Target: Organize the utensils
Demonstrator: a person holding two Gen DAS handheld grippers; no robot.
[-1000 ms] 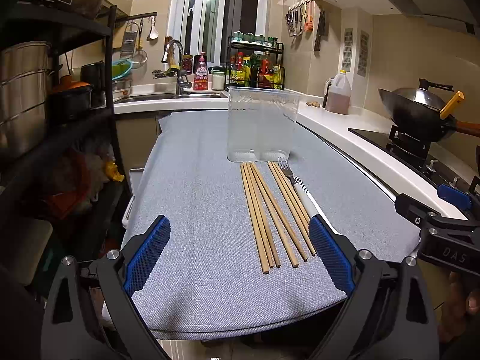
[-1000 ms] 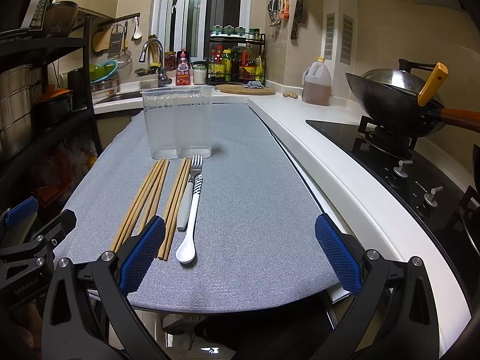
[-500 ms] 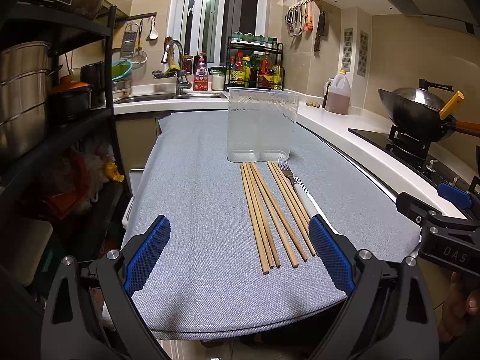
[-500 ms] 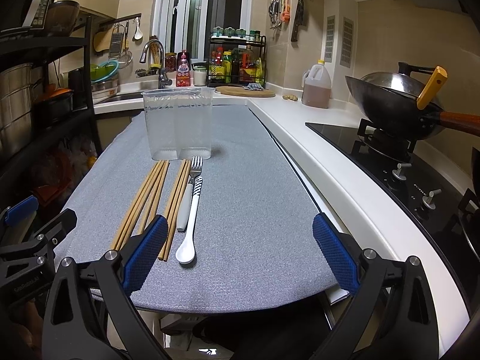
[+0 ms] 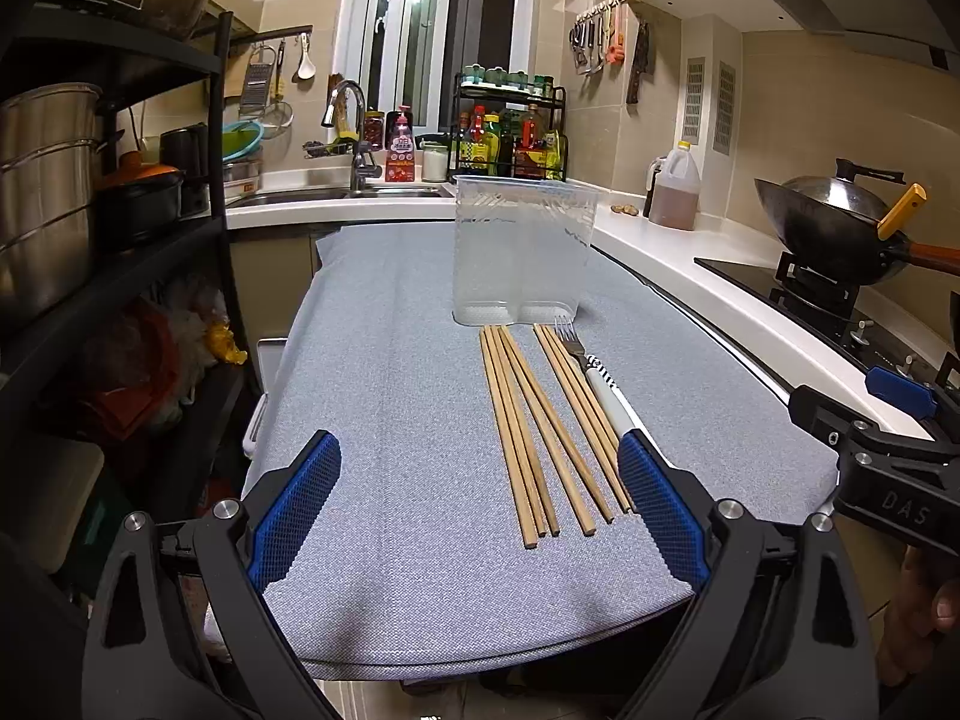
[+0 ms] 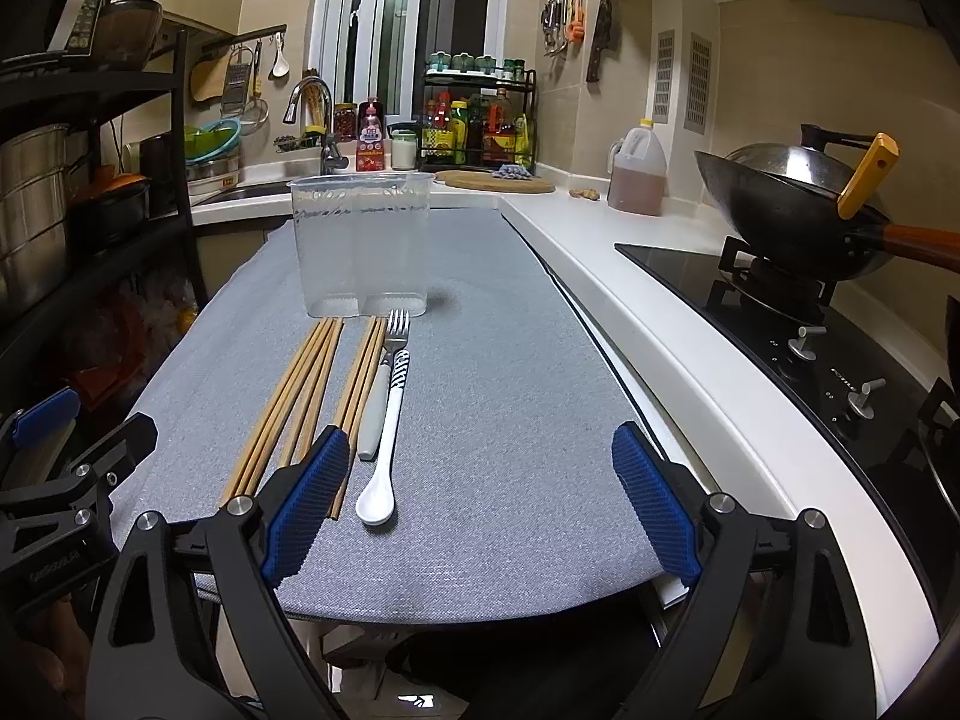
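Observation:
Several wooden chopsticks [image 5: 528,420] lie side by side on the grey mat [image 5: 390,396], pointing at a clear plastic two-part holder [image 5: 522,252] that stands upright and empty behind them. A fork [image 5: 573,342] with a grey handle and a white spoon [image 6: 384,456] with a striped handle lie just right of the chopsticks [image 6: 300,396]. The holder also shows in the right wrist view [image 6: 363,246]. My left gripper [image 5: 477,504] is open and empty, over the mat's near edge. My right gripper [image 6: 480,498] is open and empty, just right of the spoon.
A black shelf rack [image 5: 120,240] with steel pots stands at the left. A white counter [image 6: 660,312] runs along the right, with a hob and a wok [image 6: 798,210]. An oil jug [image 6: 636,171], a spice rack and a sink stand at the back.
My right gripper has edged forward and slightly down over the mat's near edge. The left gripper and the utensils have not visibly moved.

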